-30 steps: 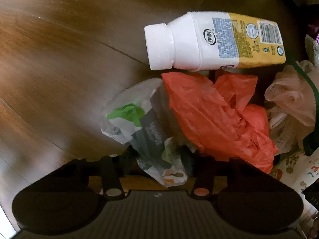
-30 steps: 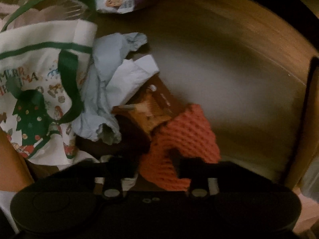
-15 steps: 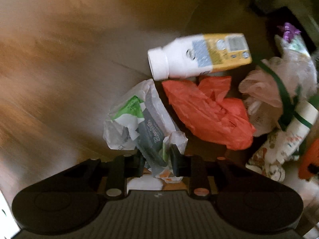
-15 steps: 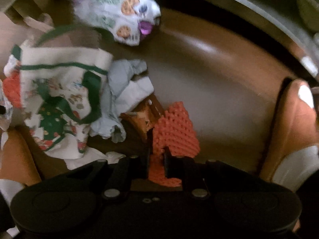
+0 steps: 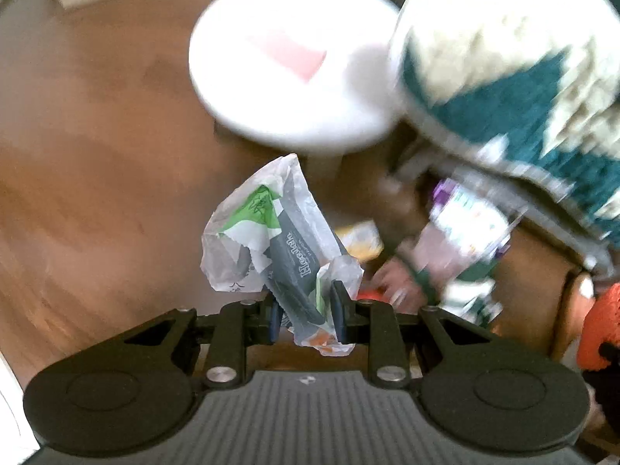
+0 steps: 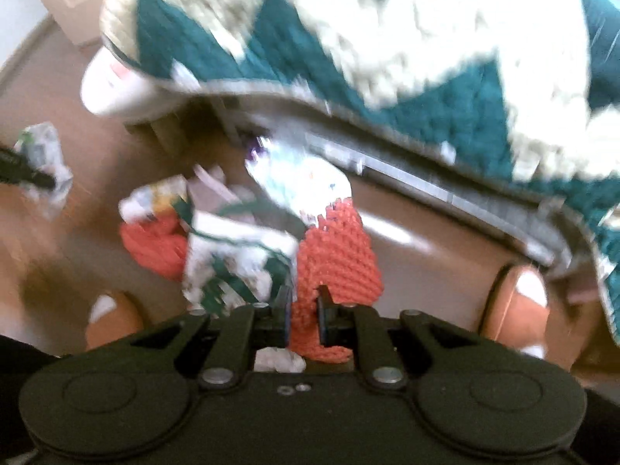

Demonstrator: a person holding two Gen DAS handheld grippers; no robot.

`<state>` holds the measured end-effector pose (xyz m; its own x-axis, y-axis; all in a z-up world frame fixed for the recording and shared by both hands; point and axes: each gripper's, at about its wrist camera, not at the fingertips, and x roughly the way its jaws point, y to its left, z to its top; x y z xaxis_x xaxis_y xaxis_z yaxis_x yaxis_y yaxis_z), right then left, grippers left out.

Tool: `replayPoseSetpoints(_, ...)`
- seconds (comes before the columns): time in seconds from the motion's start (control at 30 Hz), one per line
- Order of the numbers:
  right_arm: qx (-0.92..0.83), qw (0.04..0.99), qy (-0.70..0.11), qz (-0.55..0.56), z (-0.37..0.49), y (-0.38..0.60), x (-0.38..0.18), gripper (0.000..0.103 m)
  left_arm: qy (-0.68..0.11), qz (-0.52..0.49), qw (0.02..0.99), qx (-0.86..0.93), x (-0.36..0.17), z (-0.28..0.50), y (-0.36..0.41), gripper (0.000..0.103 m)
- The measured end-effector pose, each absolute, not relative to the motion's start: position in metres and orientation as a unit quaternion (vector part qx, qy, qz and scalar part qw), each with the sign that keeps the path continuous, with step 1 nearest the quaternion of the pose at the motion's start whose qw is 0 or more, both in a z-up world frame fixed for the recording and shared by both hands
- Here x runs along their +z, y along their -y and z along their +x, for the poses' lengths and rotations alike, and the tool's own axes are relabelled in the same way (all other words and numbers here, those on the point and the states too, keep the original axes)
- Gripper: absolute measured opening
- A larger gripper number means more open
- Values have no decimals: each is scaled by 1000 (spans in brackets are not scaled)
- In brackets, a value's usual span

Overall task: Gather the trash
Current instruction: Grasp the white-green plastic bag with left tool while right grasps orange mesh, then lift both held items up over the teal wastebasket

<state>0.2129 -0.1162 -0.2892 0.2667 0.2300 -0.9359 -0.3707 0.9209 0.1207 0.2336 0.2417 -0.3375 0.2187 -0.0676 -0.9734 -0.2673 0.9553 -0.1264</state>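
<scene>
My left gripper (image 5: 306,312) is shut on a crumpled white, green and grey plastic wrapper (image 5: 271,240), which hangs clear of the wooden floor (image 5: 89,178). My right gripper (image 6: 304,312) is shut on an orange foam net (image 6: 333,259), also lifted. In the right wrist view the wrapper (image 6: 42,162) and the left gripper's tip show at the far left. Below lies the pile of trash: an orange plastic bag (image 6: 151,244), a Christmas-print paper bag with green handles (image 6: 228,267) and a clear cookie packet (image 6: 298,178). The orange net (image 5: 600,325) shows at the right edge of the left wrist view.
A round white stool or side table (image 5: 286,69) stands beyond the wrapper. A green and cream knitted blanket (image 6: 387,46) drapes over furniture at the upper right, over a metal rail (image 6: 426,190). Brown rounded furniture legs (image 6: 519,310) flank the pile. Both views are blurred.
Both grippers have risen well above the floor, each carrying its piece of trash. The pile and the yoghurt bottle have shrunk below; the stool and blanket have come into view.
</scene>
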Motion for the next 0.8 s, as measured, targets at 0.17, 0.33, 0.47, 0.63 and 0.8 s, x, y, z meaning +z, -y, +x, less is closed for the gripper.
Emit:
replayPoseSetpoints(0.17,220,833,-503,-75,209,115,-218,13,-558,-125,819,53,-255,236,-225,25)
replayPoseSetpoints(0.33,255,862,-428,-89,200,114,-147,13,-499,-111,859,34,-170,233,-198,25)
replayPoseSetpoints(0.47,276,881,-372,-96,193,117,-91,13,-458,-104,883,16,-110,230,-172,25)
replayPoseSetpoints(0.63,292,902,-303,-101,194,123,-16,13,-412,-93,906,-6,-33,231,-146,25)
replayPoseSetpoints(0.8,295,923,-233,-85,205,141,59,13,-360,-90,928,-33,37,240,-122,25)
